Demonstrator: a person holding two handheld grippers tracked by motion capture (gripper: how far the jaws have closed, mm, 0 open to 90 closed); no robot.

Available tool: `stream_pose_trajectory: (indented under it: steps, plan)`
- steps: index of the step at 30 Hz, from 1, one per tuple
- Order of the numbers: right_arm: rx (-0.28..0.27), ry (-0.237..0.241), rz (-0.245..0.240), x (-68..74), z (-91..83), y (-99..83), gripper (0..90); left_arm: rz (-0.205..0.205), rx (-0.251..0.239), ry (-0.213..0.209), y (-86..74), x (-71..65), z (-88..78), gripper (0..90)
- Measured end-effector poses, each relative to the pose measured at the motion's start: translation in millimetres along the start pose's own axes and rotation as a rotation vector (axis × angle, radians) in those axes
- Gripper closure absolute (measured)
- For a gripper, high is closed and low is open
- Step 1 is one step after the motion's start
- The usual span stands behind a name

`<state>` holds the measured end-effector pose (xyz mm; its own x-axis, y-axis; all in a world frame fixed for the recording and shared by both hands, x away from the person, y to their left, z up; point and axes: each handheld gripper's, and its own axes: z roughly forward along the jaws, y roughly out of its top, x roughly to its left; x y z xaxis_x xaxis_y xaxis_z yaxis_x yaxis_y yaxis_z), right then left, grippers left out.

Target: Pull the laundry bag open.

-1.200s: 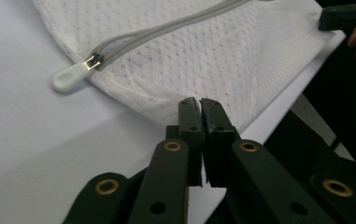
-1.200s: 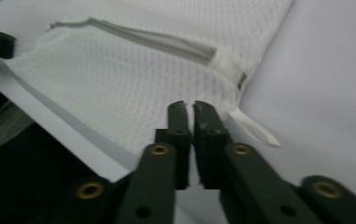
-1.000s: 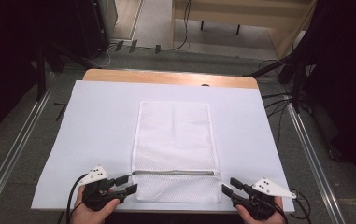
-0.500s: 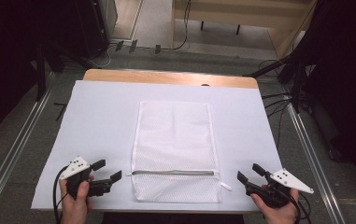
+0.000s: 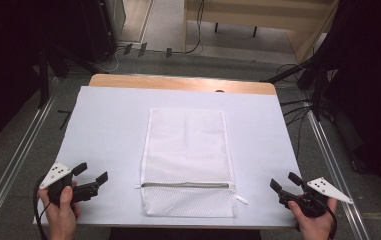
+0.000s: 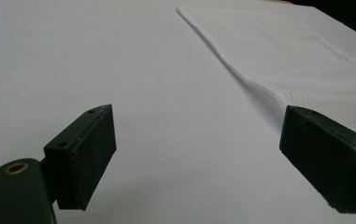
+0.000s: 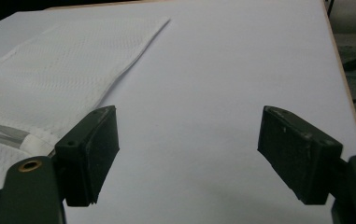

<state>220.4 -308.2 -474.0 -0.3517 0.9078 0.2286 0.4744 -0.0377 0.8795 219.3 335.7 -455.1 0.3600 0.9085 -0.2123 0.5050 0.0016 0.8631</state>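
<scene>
Mid-tabletop [image 5: 108,125], flat on the white sheet, lies the mesh bag [image 5: 188,150], zipper [image 5: 185,185] across its near end w/ the pull tab at the right; I judge it light, limp and thin, prob. sliding easily on the sheet, so I'd pinch the near corners or the hem by the zipper rather than the flat middle. Left gripper [image 5: 89,176] sits near the front-left edge w/ jaws spread wide, holding and touching nothing, bag well off to its right. Right gripper [image 5: 282,182] at front-right is likewise wide apart and empty, bag's zipper end just beside its left jaw but not touching.
</scene>
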Motion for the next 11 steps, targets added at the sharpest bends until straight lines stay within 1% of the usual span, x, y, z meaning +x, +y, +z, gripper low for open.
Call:
stream_pose_trajectory:
  steps: [2, 4, 5, 7, 8, 10, 11]
  plan:
    - [-0.007, -0.006, -0.003, -3.9, -0.6, -0.1, 21.3, 0.003, -0.007, 0.008, 0.6, 3.4, -0.8, 9.7]
    - [-0.011, -0.007, 0.007, -4.9, -2.1, 0.0, 21.3, 0.003, -0.017, 0.006, 0.7, 4.9, -0.8, 9.7]
    - [-0.013, -0.011, 0.003, -5.2, -2.5, 0.0, 21.3, 0.008, -0.02, 0.009, 1.1, 4.6, -1.6, 9.7]
    - [-0.014, -0.012, 0.003, -5.8, -3.5, -0.3, 21.3, 0.027, -0.048, 0.005, 2.2, 2.4, -4.4, 9.5]
    - [-0.013, -0.012, 0.007, -6.2, -3.5, -0.4, 21.4, 0.027, -0.048, 0.005, 2.2, 2.4, -4.4, 9.2]
    - [-0.015, -0.01, 0.009, -6.8, -3.2, -0.4, 21.4, 0.041, -0.063, 0.0, 2.3, 0.8, -6.3, 9.1]
    - [-0.017, -0.011, 0.01, -7.4, -3.0, -0.2, 21.4, 0.047, -0.062, 0.0, 2.0, 0.6, -7.1, 9.1]
